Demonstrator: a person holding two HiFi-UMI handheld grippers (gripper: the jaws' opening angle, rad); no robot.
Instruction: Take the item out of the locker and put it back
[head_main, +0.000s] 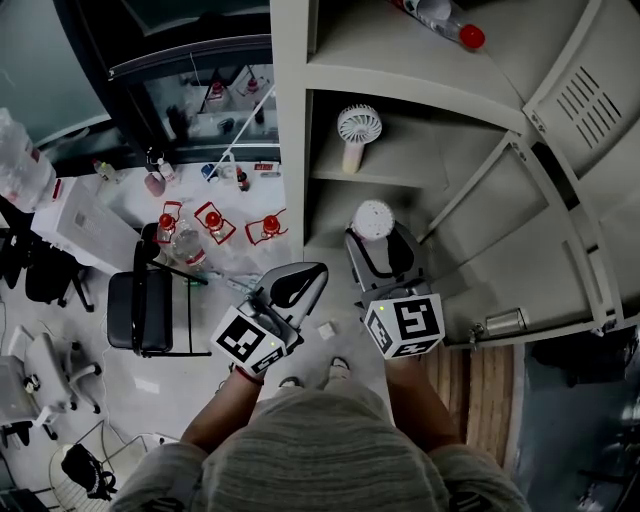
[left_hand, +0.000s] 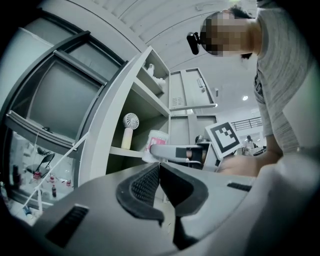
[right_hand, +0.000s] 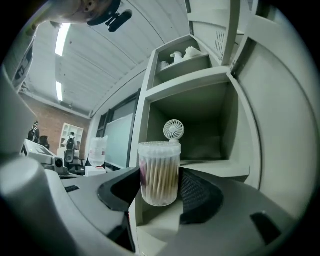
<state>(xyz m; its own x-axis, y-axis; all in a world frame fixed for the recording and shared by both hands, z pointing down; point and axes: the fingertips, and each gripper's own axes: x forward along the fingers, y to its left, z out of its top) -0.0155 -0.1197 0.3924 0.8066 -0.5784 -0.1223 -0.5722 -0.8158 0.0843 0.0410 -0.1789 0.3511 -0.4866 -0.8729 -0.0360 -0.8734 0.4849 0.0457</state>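
A clear round jar of cotton swabs (right_hand: 160, 172) with a white lid (head_main: 373, 220) is clamped between the jaws of my right gripper (head_main: 376, 246), just in front of the open locker's middle compartment. On that compartment's shelf (head_main: 385, 178) a small white hand-held fan (head_main: 358, 130) stands upright, behind the jar in the right gripper view (right_hand: 173, 131). My left gripper (head_main: 298, 284) hangs left of the locker, its jaws pressed together on nothing (left_hand: 159, 172). From the left gripper view the jar (left_hand: 156, 145) shows at the locker's opening.
The locker door (head_main: 560, 200) swings open to the right, its latch (head_main: 505, 322) low down. A red-capped bottle (head_main: 450, 22) lies on the upper shelf. To the left below are a black chair (head_main: 145, 310) and several red-capped bottles (head_main: 215, 222).
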